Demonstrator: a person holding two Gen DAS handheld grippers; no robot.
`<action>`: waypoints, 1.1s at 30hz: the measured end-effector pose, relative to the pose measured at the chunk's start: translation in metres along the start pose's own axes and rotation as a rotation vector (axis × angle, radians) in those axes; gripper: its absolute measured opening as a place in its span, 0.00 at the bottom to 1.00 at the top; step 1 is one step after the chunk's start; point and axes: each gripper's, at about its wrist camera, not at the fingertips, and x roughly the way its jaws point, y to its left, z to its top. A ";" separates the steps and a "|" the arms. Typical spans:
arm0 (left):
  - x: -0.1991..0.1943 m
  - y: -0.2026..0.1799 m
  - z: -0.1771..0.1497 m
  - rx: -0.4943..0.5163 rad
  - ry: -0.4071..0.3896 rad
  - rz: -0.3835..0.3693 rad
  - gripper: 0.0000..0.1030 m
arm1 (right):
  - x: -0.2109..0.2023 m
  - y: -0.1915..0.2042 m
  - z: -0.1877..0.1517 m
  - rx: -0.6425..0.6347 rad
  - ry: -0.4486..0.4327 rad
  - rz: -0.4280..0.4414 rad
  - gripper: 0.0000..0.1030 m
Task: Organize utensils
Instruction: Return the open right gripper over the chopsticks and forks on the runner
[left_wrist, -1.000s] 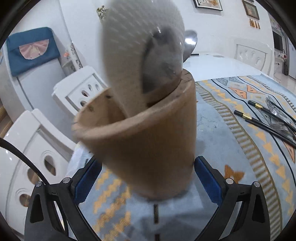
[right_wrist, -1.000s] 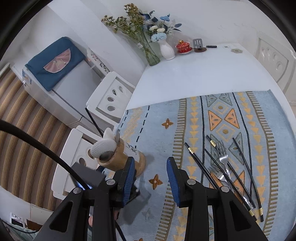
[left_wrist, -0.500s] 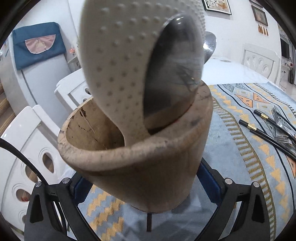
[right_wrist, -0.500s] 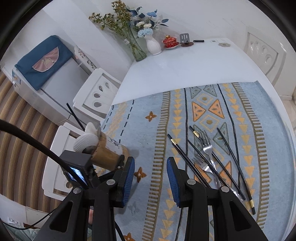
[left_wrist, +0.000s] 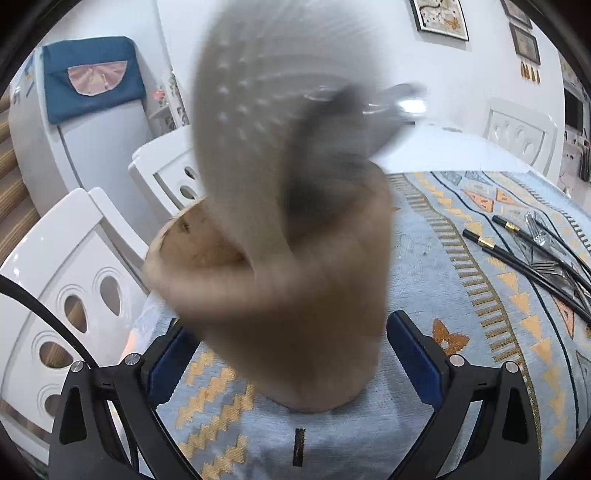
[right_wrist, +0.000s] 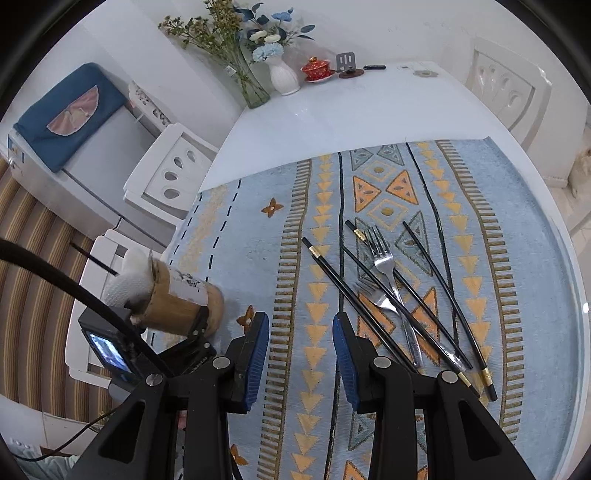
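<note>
Two silver forks (right_wrist: 384, 280) and four black chopsticks (right_wrist: 369, 291) lie loose on the patterned blue cloth (right_wrist: 258, 229) as the empty, part-open right gripper (right_wrist: 301, 354) has sunk nearer them, while the left gripper (left_wrist: 291, 354) clamps the tilted, now blurred brown wooden holder (left_wrist: 295, 295), so collecting seems next.

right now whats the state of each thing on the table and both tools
wooden holder: tilted, gripped by the left tool, white spoon inside
right tool: open, empty, above the mat
two forks: lying loose on the mat among the chopsticks
black chopsticks: four, scattered flat on the mat, crossing the forks
</note>
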 end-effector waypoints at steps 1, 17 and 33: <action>0.000 0.000 -0.001 0.010 0.012 -0.007 0.99 | 0.000 0.001 0.000 0.000 -0.001 0.001 0.33; 0.014 -0.001 0.010 -0.012 0.033 0.007 1.00 | 0.002 0.026 -0.014 -0.064 0.010 0.013 0.33; -0.026 0.000 -0.013 -0.018 0.008 -0.002 0.97 | 0.003 0.027 -0.015 -0.107 0.019 -0.023 0.33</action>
